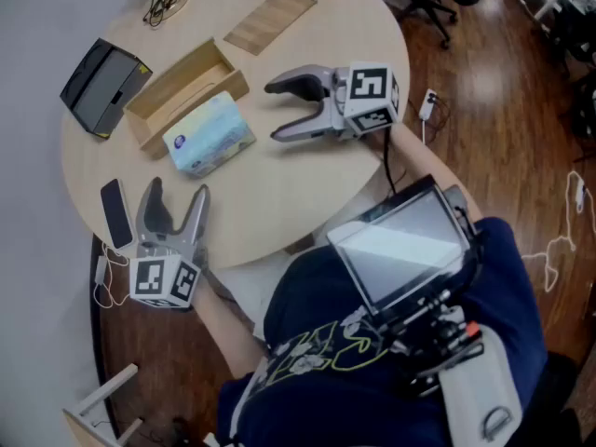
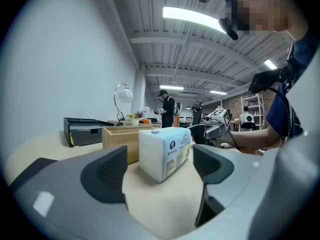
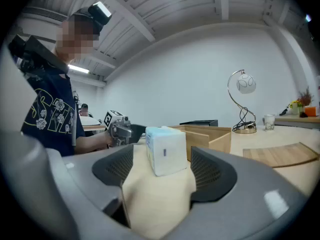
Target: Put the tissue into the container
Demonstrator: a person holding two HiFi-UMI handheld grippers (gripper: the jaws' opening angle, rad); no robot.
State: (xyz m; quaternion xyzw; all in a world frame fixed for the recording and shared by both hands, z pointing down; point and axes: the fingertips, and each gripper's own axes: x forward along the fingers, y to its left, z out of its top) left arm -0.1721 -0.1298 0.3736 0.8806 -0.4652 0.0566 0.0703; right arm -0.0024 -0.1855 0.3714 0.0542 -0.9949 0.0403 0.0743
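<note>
Tissue pack [image 1: 209, 135] lay on the table [image 1: 307, 189], not yet in the box [image 1: 177, 80]. It sat just beside the box's near wall, possibly touching it; I could not tell which.

Left gripper [image 1: 177, 194] sat near the table edge, jaws apart and empty, aimed at the pack from one side. Right gripper [image 1: 273, 112] was also spread wide and empty, aimed at the pack's end. Neither touched the pack.

Risks as judged:
- Little or no gap between pack and box wall. A jaw slid in there would likely shove the box or skid the pack rather than seat on it.
- The pack looked soft. A hard squeeze could buckle it, and a light one could let it sag or slip during the lift.
- The pack looked close to the box's inside width. Lowered at a tilt, it might catch on the rim.
- Both grippers closing in at once could clash over the pack.
- Phone [image 1: 115, 212] lay just beside the left gripper at the table edge, where a sideways swing could knock it off.
</note>
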